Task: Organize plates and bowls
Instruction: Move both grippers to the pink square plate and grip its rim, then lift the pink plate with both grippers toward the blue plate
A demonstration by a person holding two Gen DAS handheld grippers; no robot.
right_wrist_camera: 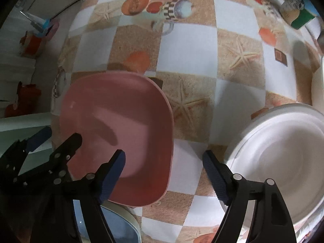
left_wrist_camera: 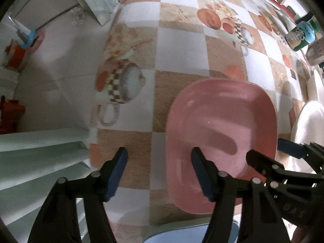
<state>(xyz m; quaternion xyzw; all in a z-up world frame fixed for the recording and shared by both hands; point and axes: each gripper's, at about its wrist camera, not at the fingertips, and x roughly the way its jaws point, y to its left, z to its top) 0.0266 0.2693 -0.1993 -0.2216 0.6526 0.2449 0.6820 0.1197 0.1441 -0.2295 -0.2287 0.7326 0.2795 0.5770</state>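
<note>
Both grippers fill the lower frame, pointing down at the counter [right_wrist_camera: 188, 46] with its checked cloth. Left gripper [left_wrist_camera: 160, 156]: jaws part open, straddling the near rim of the pink dish [left_wrist_camera: 220, 137], one finger inside, one outside, nothing pinched yet. Right gripper [right_wrist_camera: 164, 158]: jaws wide, empty, over bare cloth between pink dish and white bowl [right_wrist_camera: 283, 158]. Likely positioned so each can take a rim for stacking. Blue plate [right_wrist_camera: 119, 226] at lower left edge. Green cup [right_wrist_camera: 297, 12] in upper right, well apart.
</note>
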